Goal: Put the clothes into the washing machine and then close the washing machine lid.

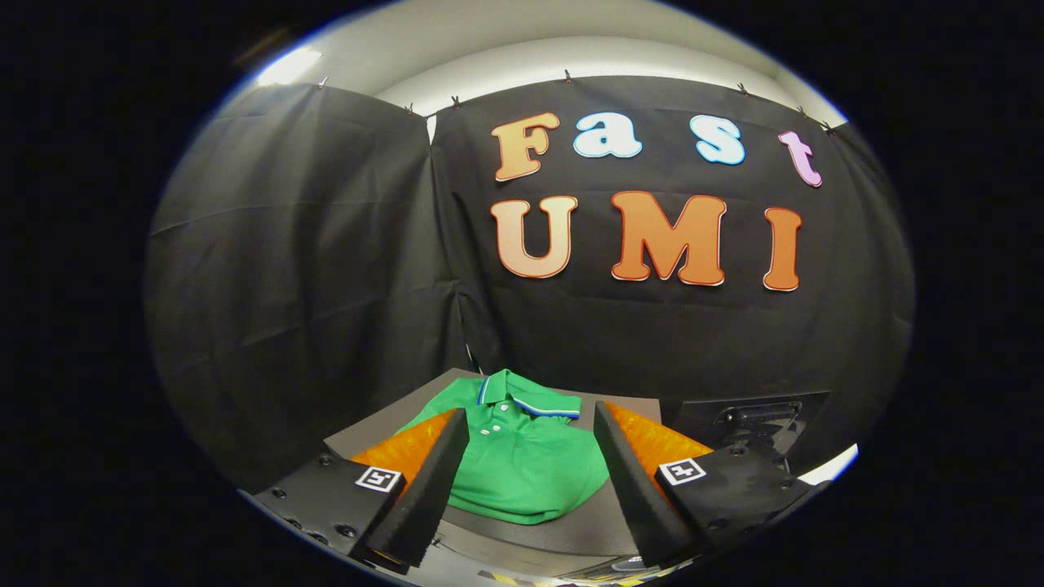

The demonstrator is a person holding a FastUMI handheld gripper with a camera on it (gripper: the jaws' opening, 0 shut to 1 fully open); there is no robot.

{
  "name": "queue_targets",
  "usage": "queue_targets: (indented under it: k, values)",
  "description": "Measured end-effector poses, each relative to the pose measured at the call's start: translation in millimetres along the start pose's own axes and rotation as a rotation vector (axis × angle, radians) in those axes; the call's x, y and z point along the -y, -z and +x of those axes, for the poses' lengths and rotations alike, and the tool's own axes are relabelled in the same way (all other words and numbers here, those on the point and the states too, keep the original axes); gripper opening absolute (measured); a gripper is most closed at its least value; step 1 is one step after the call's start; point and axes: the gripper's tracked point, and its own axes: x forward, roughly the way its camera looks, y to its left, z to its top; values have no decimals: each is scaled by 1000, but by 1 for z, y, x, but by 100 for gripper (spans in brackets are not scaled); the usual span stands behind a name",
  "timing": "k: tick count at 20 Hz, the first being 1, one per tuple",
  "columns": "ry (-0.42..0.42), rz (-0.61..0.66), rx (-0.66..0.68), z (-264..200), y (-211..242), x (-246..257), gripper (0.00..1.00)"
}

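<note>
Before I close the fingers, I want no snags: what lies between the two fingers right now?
In the gripper view, the green polo shirt lies folded on the dark surface, seen in the gap of the open gripper; neither finger touches it.

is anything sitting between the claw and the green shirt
Nothing visible does. The claw is open, its fingers spread apart, and the green polo shirt lies flat on the dark surface just ahead, showing between them.

A staged recording booth, seemingly: black cloth wall [310, 269] clipped up under a plain white ceiling [571, 49].
</note>
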Motion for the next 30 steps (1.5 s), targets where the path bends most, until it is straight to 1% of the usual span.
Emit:
queue_targets:
  k: [5,9,12,15,17,21,24,25,27,29,30]
  values:
    - [-19,-10,-59,29,14,-15,99]
    - [-46,-18,-153,49,47,-35,99]
    - [-25,-34,-239,66,79,-33,99]
    - [-6,-36,-307,76,101,-34,98]
    - [6,-54,-320,79,104,-35,97]
    - [-2,-87,-333,81,111,-35,97]
    - [-1,-60,-365,84,116,-33,88]
    - [1,-55,-379,86,117,-33,87]
    - [-8,-61,-397,87,116,-33,76]
    - [-23,-65,-388,85,114,-31,64]
    - [-26,-51,-375,86,113,-31,55]
